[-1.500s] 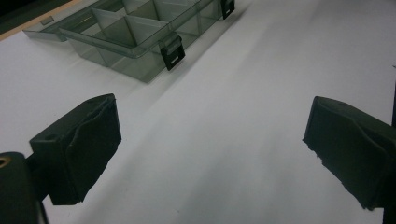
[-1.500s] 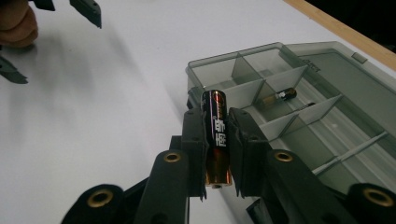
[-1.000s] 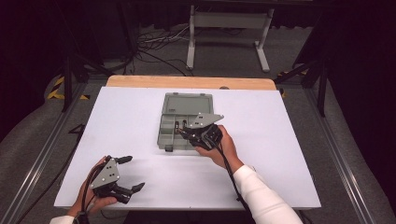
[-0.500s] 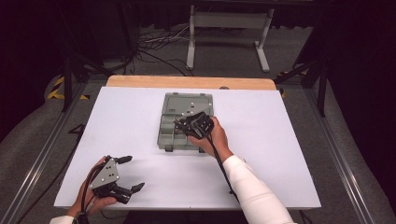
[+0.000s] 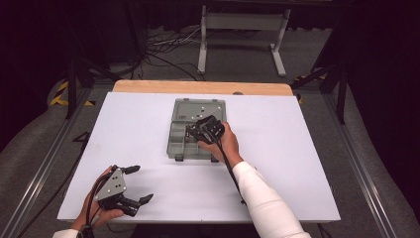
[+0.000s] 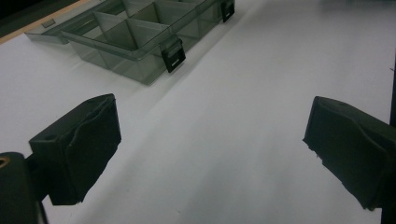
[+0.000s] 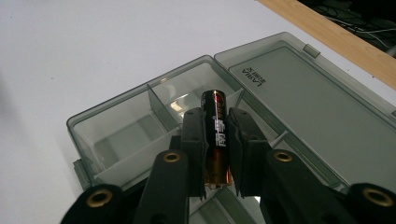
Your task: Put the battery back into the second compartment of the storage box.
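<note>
Black battery (image 7: 216, 135) between right jaws

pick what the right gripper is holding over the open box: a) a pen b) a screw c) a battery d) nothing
c: in the right gripper view the right gripper has its jaws shut on a black and copper battery, held above the compartments of the open grey box.
</note>
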### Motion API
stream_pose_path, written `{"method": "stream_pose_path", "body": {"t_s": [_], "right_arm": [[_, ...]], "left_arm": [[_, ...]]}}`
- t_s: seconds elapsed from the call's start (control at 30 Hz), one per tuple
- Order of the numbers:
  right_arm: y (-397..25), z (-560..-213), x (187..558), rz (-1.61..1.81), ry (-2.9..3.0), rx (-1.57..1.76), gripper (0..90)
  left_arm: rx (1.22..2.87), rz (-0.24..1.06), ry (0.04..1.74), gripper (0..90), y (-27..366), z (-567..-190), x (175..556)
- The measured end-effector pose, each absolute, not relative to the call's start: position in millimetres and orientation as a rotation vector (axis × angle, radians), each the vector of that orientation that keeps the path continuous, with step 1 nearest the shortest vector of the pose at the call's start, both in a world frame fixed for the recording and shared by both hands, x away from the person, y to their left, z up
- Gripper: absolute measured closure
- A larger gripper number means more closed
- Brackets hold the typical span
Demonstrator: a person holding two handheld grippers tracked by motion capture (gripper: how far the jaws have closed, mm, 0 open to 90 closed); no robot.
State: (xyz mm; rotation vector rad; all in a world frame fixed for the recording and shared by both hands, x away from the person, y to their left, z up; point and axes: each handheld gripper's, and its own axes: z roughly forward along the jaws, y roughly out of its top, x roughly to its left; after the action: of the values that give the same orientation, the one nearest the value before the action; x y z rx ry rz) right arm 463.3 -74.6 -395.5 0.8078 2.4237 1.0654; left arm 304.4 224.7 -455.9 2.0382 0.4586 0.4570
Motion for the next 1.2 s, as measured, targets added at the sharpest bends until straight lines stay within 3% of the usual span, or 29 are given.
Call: {"method": "stream_pose_path", "body": {"t_s": [1.2], "right_arm": [[-58, -408, 483, 0.971, 2.433, 0.938, 78.0]], "left_arm": [[2.035, 0.452, 0.454, 4.3, 225, -455, 304]]}}
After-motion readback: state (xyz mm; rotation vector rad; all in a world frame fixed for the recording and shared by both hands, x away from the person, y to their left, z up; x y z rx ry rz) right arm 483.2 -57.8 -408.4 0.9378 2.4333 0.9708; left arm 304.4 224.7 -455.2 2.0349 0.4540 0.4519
